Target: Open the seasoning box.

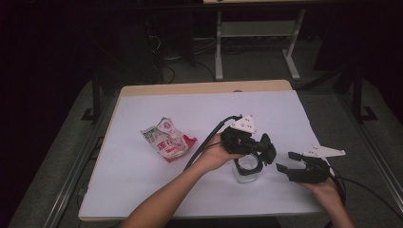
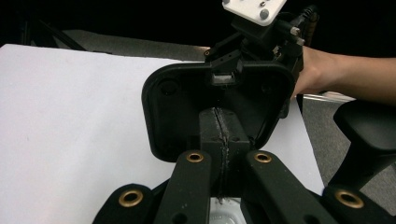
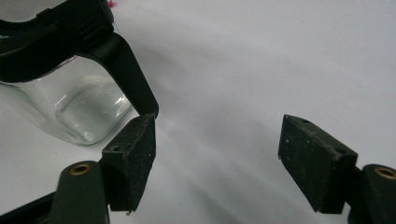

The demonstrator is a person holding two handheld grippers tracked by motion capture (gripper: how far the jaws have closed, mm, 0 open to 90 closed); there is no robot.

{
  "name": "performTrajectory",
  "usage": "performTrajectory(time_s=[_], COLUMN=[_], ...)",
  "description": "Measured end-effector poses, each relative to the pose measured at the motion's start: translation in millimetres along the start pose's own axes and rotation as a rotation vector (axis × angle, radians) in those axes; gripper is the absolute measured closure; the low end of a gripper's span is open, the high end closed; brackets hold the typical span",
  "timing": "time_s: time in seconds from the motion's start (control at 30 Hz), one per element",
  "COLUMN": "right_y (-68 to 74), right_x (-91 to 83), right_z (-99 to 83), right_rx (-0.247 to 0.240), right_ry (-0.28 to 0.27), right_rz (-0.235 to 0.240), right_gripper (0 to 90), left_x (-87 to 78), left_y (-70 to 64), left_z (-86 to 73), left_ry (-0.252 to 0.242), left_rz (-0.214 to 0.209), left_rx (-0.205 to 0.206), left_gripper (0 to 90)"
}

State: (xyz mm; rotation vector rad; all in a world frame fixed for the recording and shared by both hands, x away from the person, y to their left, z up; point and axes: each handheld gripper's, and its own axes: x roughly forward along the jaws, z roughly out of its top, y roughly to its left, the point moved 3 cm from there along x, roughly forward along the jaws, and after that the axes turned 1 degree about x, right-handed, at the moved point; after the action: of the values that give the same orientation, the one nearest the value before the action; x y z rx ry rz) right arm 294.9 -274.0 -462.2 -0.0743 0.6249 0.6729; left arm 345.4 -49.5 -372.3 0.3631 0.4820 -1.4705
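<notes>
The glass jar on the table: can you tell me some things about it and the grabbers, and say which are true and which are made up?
1. The glass jar has a black lid standing open. True.
2. The left gripper has its jaws squeezed together over the jar. True.
3. The right gripper is clamped on the jar. False: its jaws stand wide apart beside the jar, holding nothing.
4. The crumpled packet lies inside the jar. False: it lies on the white table, off to the left of the jar.
5. The jar is full of red liquid. False: the right gripper view shows clear glass.
</notes>
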Motion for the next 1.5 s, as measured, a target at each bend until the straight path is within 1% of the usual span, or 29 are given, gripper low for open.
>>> performTrajectory(time_s=[0.27,0.4,0.57,0.63,0.67,0.77,0.8,0.9,0.93,0.97,1.03,1.07,1.1,1.13,1.2,1.37,1.5], right_y=[0.3,0.4,0.7,0.2,0.2,0.5,0.6,0.4,0.1,-0.1,-0.2,0.2,0.2,0.8,0.8,0.7,0.9], right_x=[-0.1,-0.5,-0.8,-0.8,-0.8,-1.3,-1.4,-1.5,-1.4,-1.2,-1.0,-1.0,-1.0,-0.7,-0.4,-0.4,-0.9], right_z=[-0.4,-0.2,-0.2,-0.3,-0.5,-0.7,-0.6,-0.7,-0.8,-1.0,-1.1,-1.2,-1.2,-1.2,-1.2,-1.8,-1.7], right_rx=[0.005,0.004,0.007,0.005,0.005,0.009,0.009,0.009,0.007,0.007,0.008,0.008,0.008,0.009,0.006,0.010,0.008], right_ry=[-0.001,-0.002,-0.005,-0.005,-0.005,-0.004,-0.005,-0.005,-0.005,-0.005,-0.007,-0.004,-0.004,-0.002,-0.004,-0.002,-0.004], right_rz=[0.001,0.001,0.000,0.000,0.000,-0.001,-0.002,-0.004,-0.005,-0.004,-0.004,-0.004,-0.004,-0.004,-0.004,-0.003,-0.004], right_gripper=[27.3,27.3,27.3,27.3,27.3,27.3,27.3,27.3,27.3,27.3,27.3,27.3,27.3,27.3,27.3,27.3,27.3], left_x=[6.3,10.0,10.2,8.2,6.9,2.4,0.8,-3.3,-5.0,-6.8,-10.4,-12.7,-14.6,-17.0,-21.1,-34.2,-44.0], left_y=[0.1,-0.4,-1.3,-1.0,-1.4,-1.2,-0.9,-2.7,-2.6,-3.1,-2.9,-2.3,-2.2,-1.9,-1.7,-1.1,-1.6], left_z=[6.6,7.6,8.2,8.0,8.1,8.6,8.6,8.1,7.9,7.4,6.2,5.4,4.2,2.9,0.1,-6.6,-11.5], left_ry=[-0.001,0.000,0.001,0.005,0.002,0.011,0.019,0.025,0.027,0.031,0.028,0.035,0.029,0.031,0.027,0.017,0.013], left_rz=[-0.006,-0.009,-0.012,-0.012,-0.013,-0.009,-0.010,-0.011,-0.008,-0.010,-0.011,-0.012,-0.012,-0.015,-0.015,0.006,0.025], left_rx=[0.008,0.010,0.008,0.011,0.005,0.001,0.005,-0.004,0.002,-0.004,-0.013,-0.017,-0.024,-0.028,-0.036,-0.061,-0.064], left_gripper=[90.0,89.9,90.0,90.0,89.9,90.0,89.9,89.9,89.8,89.7,87.8,86.1,86.1,83.6,82.5,75.3,70.3])
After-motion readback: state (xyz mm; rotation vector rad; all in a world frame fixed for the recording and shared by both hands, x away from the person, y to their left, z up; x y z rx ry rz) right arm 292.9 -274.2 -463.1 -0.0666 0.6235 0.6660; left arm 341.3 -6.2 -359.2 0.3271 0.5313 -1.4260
